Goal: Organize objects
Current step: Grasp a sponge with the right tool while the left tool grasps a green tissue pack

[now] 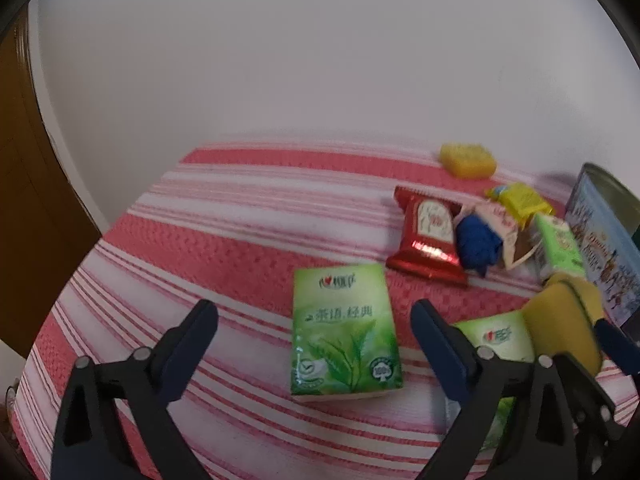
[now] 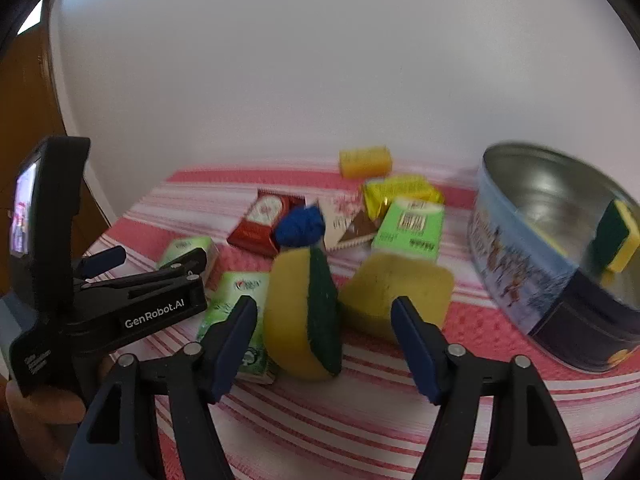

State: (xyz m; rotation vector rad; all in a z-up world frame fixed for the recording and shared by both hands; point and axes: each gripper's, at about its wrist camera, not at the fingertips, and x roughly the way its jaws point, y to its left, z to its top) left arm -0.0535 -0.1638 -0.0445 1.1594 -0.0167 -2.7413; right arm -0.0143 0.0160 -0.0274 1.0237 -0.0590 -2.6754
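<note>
Left wrist view: the left gripper (image 1: 314, 320) is angled down over a woven cloth (image 1: 240, 240) of pink and white stripes, its jaws spread wide and touching nothing. Between the fingertips, just ahead, a flat green tissue pack (image 1: 346, 330) with a glossy leaf print lies face up. Beyond it and to the right sit a shiny red foil packet (image 1: 428, 236), a blue yarn ball (image 1: 476, 244) and a yellow foil sachet (image 1: 520, 198); farthest off rests a yellow block (image 1: 468, 160).

Right wrist view: the right gripper (image 2: 324, 312) also points downward, jaws part open, pads clear of everything. Between them, towards the left finger, a porous yellow sponge with a dark green scouring face (image 2: 304, 316) stands on edge; a second yellow sponge (image 2: 396, 292) leans just behind, nearer the right finger. Whether either pad grazes a sponge cannot be told through the blur. Another green tissue pack (image 2: 236, 300) lies left of the left finger. Right of the claw, a round metal tin (image 2: 520, 248) with a printed wall holds one green-backed sponge (image 2: 618, 236) against its inner side. A hand (image 2: 36, 420) grips the other tool at far left.
</note>
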